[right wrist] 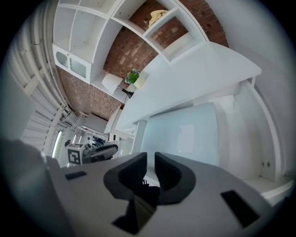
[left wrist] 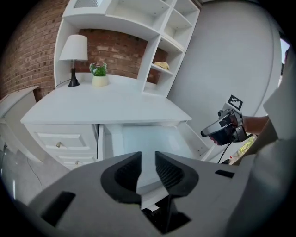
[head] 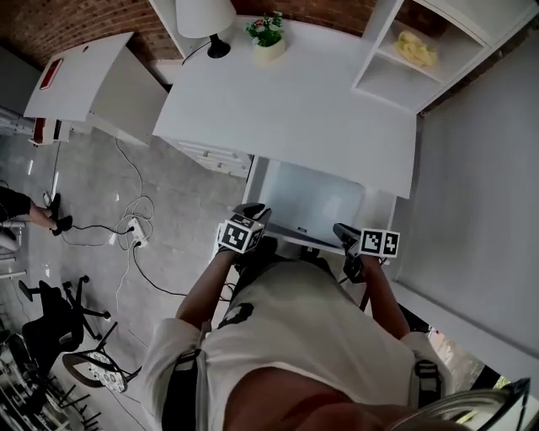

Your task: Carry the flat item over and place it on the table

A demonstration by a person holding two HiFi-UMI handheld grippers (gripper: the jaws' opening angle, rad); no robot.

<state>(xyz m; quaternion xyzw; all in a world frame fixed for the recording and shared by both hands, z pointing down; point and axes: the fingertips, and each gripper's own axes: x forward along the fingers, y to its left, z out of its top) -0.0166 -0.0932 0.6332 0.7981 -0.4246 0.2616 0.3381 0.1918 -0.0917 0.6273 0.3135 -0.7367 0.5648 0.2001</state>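
A pale flat panel [head: 313,200] lies in the knee space under the white desk [head: 278,101], its front edge toward me. The left gripper [head: 253,215] hovers at the panel's near left corner and the right gripper [head: 344,232] at its near right corner. In the left gripper view the jaws [left wrist: 148,159] stand a narrow gap apart, and the panel's white edge [left wrist: 150,185] shows through that gap. The right gripper view has its jaws [right wrist: 151,159] slightly parted too, with the panel [right wrist: 185,132] beyond them. Neither pair presses on anything I can see.
The desk top carries a lamp [head: 206,21] and a small potted plant [head: 268,34]. A white shelf unit [head: 413,59] stands at its right end, drawers [left wrist: 60,143] under its left. Cables [head: 126,227] and a chair [head: 59,328] are on the floor at left; a wall closes the right.
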